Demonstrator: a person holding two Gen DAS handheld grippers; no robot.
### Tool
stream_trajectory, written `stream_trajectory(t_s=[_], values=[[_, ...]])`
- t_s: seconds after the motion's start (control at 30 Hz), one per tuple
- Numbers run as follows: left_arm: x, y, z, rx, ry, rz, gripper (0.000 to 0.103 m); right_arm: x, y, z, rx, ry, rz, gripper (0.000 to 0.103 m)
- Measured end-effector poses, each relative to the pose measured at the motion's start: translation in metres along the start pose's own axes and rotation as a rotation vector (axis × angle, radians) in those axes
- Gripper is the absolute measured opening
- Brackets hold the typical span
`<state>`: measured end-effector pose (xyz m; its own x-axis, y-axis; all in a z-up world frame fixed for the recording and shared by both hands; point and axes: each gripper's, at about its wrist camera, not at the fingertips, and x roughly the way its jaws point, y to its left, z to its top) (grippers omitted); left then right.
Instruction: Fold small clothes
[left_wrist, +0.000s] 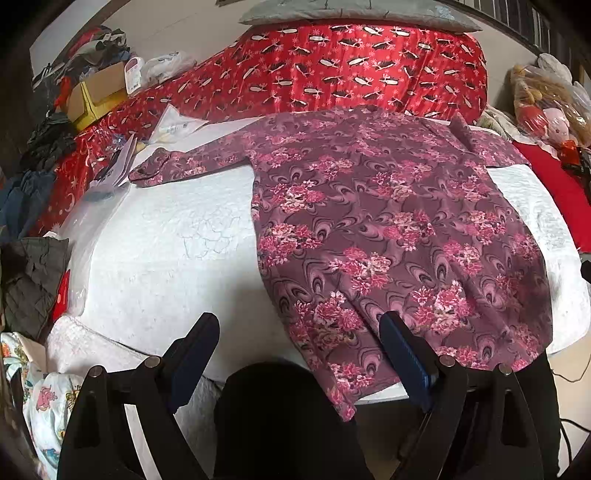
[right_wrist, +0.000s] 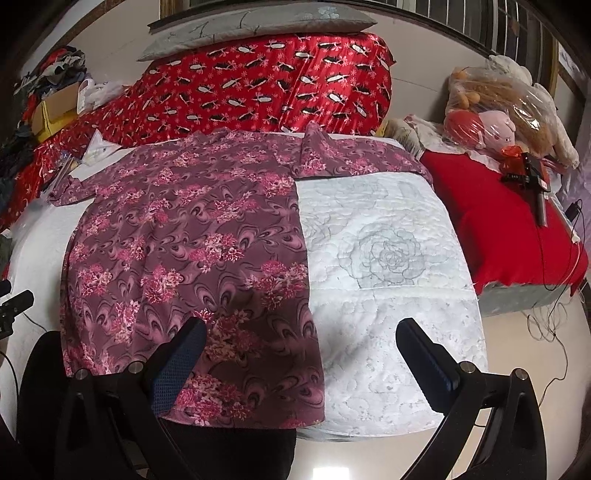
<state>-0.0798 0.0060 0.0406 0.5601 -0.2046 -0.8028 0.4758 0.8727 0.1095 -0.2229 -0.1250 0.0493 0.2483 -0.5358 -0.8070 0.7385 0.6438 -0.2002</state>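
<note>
A maroon shirt with pink flowers (left_wrist: 384, 229) (right_wrist: 192, 236) lies flat on a white quilt (left_wrist: 166, 258) (right_wrist: 388, 258), both sleeves spread out to the sides. Its hem hangs slightly over the near edge. My left gripper (left_wrist: 299, 321) is open above the shirt's lower left corner, its right finger over the cloth and its left finger over bare quilt. My right gripper (right_wrist: 301, 328) is open above the shirt's lower right edge, its left finger over the cloth. Neither holds anything.
A red patterned duvet (left_wrist: 351, 70) with a grey pillow (left_wrist: 351, 11) on top rises behind the shirt. Boxes and piled clothes (left_wrist: 92, 74) sit at far left, papers (left_wrist: 122, 162) near the left sleeve. Bagged plush toys (right_wrist: 498, 107) and a red blanket (right_wrist: 498, 221) lie to the right.
</note>
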Motion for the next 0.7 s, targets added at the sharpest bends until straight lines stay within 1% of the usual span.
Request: stream_trajectory(t_s=[0.3,0.7], values=[[-0.0051,-0.0009,-0.0013,0.001,-0.006,-0.008,0.089,-0.01,0.0036,0.0012,-0.017,-0.031,0.029,0.102],[0.004,-0.0003,0.0024,0.002,0.022,-0.015,0.089,-0.0041,0.0085,-0.0008,-0.023,-0.019,0.051,0.102]])
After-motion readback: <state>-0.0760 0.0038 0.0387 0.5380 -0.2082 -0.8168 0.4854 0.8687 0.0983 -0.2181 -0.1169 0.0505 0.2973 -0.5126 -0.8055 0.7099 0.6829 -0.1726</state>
